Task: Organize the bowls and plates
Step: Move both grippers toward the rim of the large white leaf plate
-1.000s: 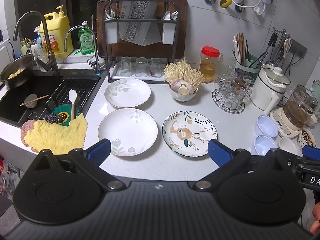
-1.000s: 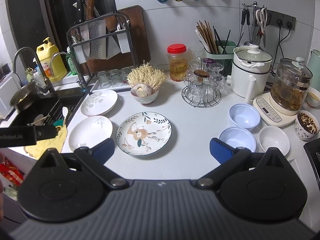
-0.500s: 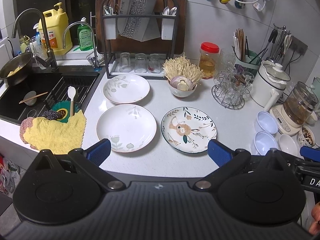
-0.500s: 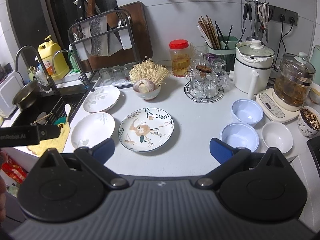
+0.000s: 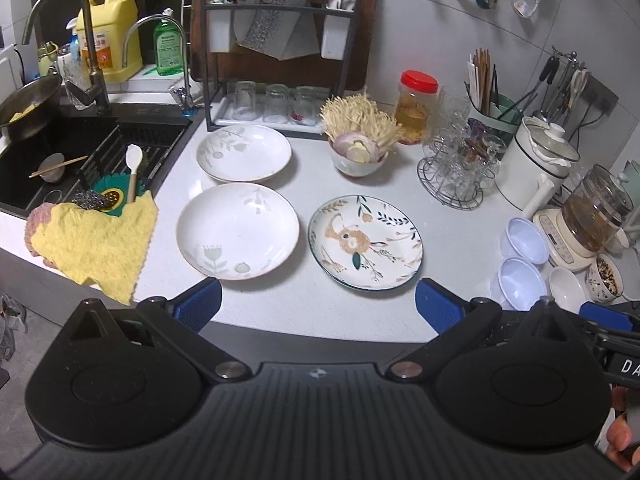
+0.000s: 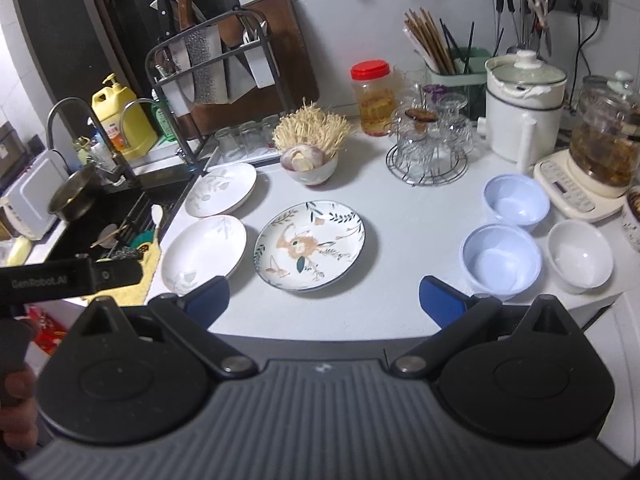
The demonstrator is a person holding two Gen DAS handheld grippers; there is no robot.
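Two white plates lie on the white counter: a near one [image 5: 238, 232] [image 6: 204, 254] and a far one [image 5: 243, 153] [image 6: 221, 189]. A floral patterned plate [image 5: 365, 242] [image 6: 309, 245] lies to their right. Two pale blue bowls [image 6: 516, 200] [image 6: 502, 257] and a small white bowl [image 6: 580, 256] sit at the right; they also show in the left wrist view [image 5: 524, 236] [image 5: 519, 282] [image 5: 567, 290]. My left gripper [image 5: 318, 304] is open and empty at the counter's front edge, before the plates. My right gripper [image 6: 324, 298] is open and empty, in front of the patterned plate.
A black sink [image 5: 60, 160] with a yellow cloth [image 5: 94, 242] over its edge is at the left. A knife and glass rack [image 5: 276, 60], a bowl of enoki mushrooms [image 5: 358, 148], a jar [image 5: 416, 106], a wire glass holder [image 5: 454, 172], a white pot [image 5: 534, 160] and a kettle [image 5: 592, 216] stand behind.
Both grippers have risen and tilted down a little, so the counter sits lower in view. Both stay open. No dish has moved.
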